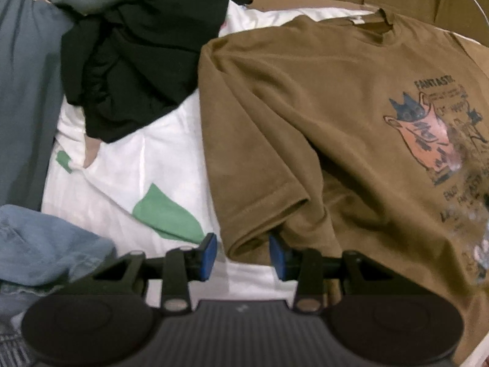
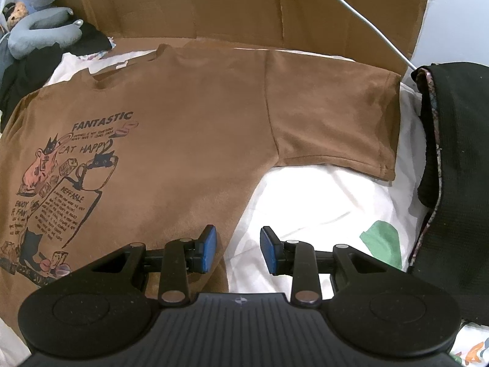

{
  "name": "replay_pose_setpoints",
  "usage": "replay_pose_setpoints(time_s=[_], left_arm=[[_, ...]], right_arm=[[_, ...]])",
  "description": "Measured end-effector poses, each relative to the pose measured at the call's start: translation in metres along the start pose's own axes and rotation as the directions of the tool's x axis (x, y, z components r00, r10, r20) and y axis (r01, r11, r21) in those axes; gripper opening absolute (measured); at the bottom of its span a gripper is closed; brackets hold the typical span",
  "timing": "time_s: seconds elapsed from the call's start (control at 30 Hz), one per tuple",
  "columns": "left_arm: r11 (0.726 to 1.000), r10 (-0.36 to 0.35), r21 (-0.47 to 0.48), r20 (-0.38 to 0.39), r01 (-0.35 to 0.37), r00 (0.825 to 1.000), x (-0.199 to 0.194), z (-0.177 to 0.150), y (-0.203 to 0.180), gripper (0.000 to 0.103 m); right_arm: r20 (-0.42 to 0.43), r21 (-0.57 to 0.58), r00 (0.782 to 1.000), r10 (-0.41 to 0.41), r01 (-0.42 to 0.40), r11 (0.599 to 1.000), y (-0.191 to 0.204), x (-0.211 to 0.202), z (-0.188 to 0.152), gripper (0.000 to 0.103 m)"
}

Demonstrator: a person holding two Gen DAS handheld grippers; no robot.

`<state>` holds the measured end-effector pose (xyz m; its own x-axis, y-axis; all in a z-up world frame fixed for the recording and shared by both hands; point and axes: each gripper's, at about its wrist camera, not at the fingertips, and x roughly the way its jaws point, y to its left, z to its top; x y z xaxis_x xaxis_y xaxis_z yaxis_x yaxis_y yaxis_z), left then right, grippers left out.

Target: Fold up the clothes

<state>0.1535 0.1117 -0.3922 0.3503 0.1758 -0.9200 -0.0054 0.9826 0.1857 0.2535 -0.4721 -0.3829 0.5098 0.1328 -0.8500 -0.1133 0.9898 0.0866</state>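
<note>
A brown T-shirt (image 1: 321,116) with a cat print lies face up on a white sheet (image 1: 146,168); it also shows in the right wrist view (image 2: 189,107). Its left sleeve (image 1: 262,202) is folded in over the body. My left gripper (image 1: 243,255) is open, with the sleeve's hem corner just ahead between the blue pads. The right sleeve (image 2: 333,116) lies spread flat. My right gripper (image 2: 238,249) is open and empty at the shirt's right side edge, its left pad over the brown cloth and its right pad over the sheet (image 2: 321,202).
A black garment (image 1: 137,61) lies crumpled at the back left, with blue-grey clothes (image 1: 27,76) and denim (image 1: 45,244) beside it. A dark folded garment (image 2: 452,183) lies at the right. A cardboard wall (image 2: 244,6) stands behind the shirt.
</note>
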Motion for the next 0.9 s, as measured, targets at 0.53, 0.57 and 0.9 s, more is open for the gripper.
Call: replay_pose_setpoints(time_s=[0.53,0.57,0.9], left_arm=[[0.999,0.037,-0.008,0.089,-0.037,0.995,-0.002,0.009,0.005,0.031],[0.999,0.041,0.001,0.084,-0.041,0.996,-0.002,0.010,0.005,0.028],[0.993,0.046,-0.113,0.101,-0.034,0.994,-0.021,0.028,0.045,0.003]], right_arm=[[-0.006,-0.017,1.000,0.004,-0.004,1.000,0.005,0.004,-0.002,0.039],[-0.004,-0.016,1.000,0.006,-0.006,1.000,0.005,0.003,-0.002,0.039],[0.000,-0.021,1.000,0.002,-0.002,1.000,0.005,0.002,-0.003,0.039]])
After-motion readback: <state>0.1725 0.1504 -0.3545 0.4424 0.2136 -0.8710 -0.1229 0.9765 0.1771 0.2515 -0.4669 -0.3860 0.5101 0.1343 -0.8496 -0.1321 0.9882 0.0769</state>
